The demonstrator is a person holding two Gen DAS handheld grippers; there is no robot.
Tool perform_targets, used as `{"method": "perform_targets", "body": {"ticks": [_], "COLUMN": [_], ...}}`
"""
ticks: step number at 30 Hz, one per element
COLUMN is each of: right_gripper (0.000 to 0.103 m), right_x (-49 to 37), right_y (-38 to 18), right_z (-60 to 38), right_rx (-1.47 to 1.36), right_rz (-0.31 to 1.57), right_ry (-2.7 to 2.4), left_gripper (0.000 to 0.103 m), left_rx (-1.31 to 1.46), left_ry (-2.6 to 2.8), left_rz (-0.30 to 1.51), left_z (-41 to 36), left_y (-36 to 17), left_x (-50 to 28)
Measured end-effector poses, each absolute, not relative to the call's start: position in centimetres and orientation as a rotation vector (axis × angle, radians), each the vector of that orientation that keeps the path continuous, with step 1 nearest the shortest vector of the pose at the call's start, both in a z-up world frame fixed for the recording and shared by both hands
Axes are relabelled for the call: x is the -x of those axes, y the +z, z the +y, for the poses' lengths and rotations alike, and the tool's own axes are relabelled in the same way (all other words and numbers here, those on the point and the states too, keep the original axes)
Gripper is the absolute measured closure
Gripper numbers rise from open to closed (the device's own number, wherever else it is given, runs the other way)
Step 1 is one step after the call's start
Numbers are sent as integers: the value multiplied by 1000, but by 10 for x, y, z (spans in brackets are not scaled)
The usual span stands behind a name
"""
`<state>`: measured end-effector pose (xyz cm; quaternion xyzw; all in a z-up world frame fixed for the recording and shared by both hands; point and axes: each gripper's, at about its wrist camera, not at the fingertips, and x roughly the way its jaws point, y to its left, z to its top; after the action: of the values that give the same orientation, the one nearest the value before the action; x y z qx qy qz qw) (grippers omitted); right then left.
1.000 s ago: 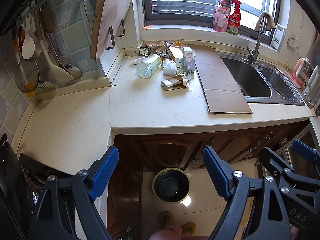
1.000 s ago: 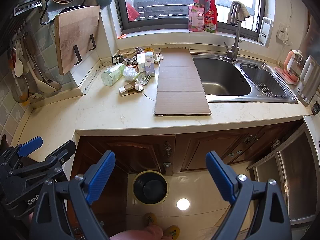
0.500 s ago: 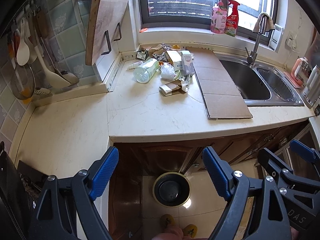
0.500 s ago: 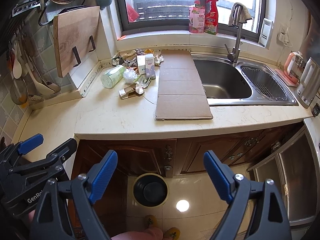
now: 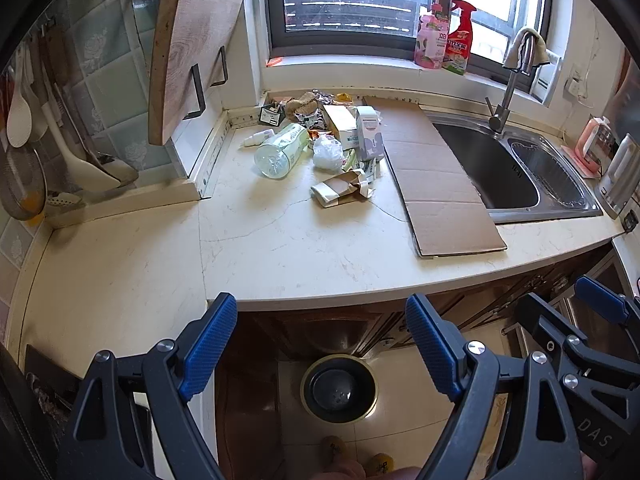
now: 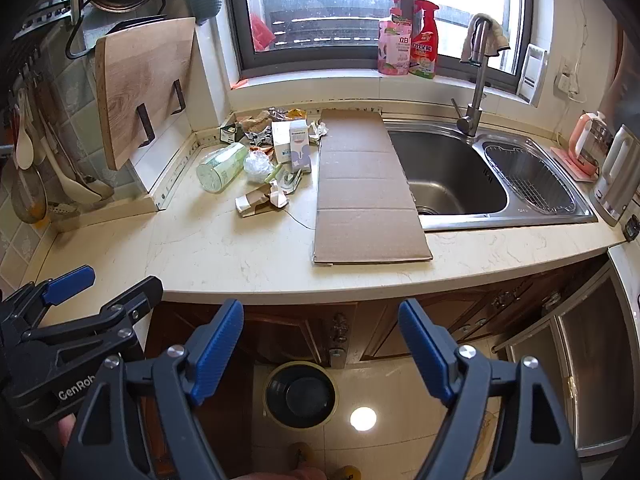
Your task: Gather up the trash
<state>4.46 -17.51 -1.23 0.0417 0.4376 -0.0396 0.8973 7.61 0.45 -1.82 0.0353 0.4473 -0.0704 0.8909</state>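
A heap of trash lies at the back of the counter: a clear plastic bottle (image 5: 282, 150) (image 6: 222, 165) on its side, a crumpled white bag (image 5: 328, 152) (image 6: 258, 165), small cartons (image 5: 366, 132) (image 6: 298, 144) and a crushed paper wrapper (image 5: 342, 192) (image 6: 260, 200). A flat cardboard sheet (image 5: 434, 172) (image 6: 364, 184) lies beside the sink. A round black bin (image 5: 339, 388) (image 6: 300, 394) stands on the floor below. My left gripper (image 5: 320, 344) (image 6: 100, 284) hangs open and empty over the counter's front edge. My right gripper (image 6: 320, 346) (image 5: 560, 300) is closing slowly with nothing between its fingers.
A steel double sink (image 6: 452, 172) with a tap takes the right of the counter. A wooden cutting board (image 6: 144, 84) leans at the left wall, with ladles hanging beside it. Cleaner bottles (image 6: 408, 40) stand on the sill. Brown cabinet doors (image 6: 280, 332) run below the counter.
Both grippers have drifted toward the counter, so the trash looks slightly nearer. The right gripper's fingers have narrowed a little. Nothing was taken hold of.
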Motion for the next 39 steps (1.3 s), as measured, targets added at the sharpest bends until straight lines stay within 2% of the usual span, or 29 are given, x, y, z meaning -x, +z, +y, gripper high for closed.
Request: {"method": "perform_targets", "body": {"ticks": [13, 25, 28, 32, 39], "right_gripper": [26, 40, 42, 51, 52], "right_x": [-92, -198, -226, -262, -302], "right_y": [-14, -32, -43, -64, -91], "right_z": [-185, -217, -226, -238, -253], "right_rx": [-121, -187, -212, -249, -302], "right_rz": [931, 1016, 1055, 1115, 1192], "right_ry": [-40, 113, 146, 176, 209], "left_gripper": [19, 19, 18, 19, 19], "left_rx": [-40, -28, -83, -172, -319], "left_ry": [-94, -87, -122, -164, -245], "left_rz": [944, 1024, 1039, 1057, 1086], "left_z": [14, 1, -15, -39, -70], "left_y": [-28, -52, -67, -85, -112], "left_x": [-110, -197, -228, -269, -327]}}
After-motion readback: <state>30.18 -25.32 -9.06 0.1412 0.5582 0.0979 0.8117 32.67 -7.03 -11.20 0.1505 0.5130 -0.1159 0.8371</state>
